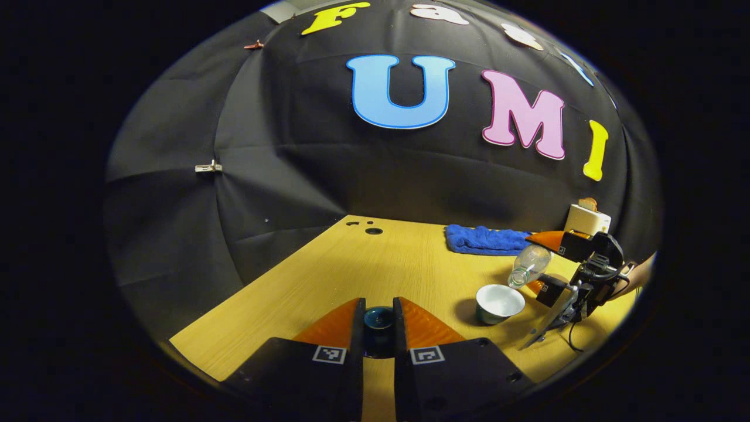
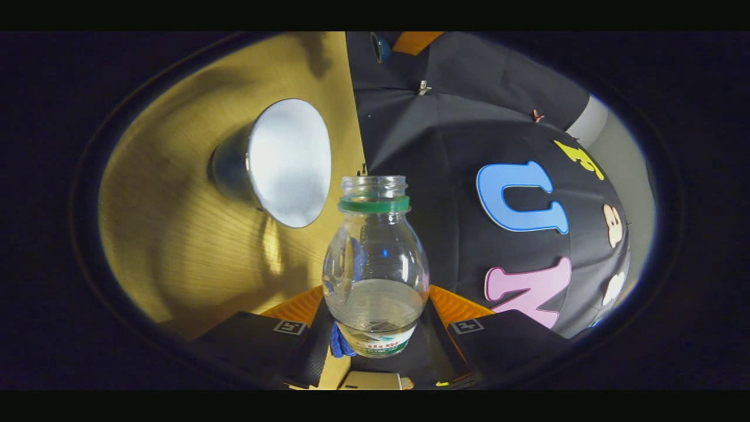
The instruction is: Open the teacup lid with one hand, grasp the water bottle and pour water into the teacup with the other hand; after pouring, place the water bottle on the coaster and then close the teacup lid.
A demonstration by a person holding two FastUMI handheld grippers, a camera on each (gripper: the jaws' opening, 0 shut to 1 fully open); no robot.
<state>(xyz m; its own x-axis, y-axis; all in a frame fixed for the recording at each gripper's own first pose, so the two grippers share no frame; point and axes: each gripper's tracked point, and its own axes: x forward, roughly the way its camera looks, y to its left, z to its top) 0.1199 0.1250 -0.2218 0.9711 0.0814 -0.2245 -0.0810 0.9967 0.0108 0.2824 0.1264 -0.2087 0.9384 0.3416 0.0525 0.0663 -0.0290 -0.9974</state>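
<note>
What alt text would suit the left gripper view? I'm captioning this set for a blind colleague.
The left gripper holds the dark teacup lid between its orange fingers above a wooden table. At right, the right gripper tilts a clear water bottle, mouth down, over the open white teacup. A blue towel lies behind.

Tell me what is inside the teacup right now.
The teacup stands open with a bare white interior; no water is visible. Its bottom is hidden by the rim. The tilted water bottle hangs over it.
</note>
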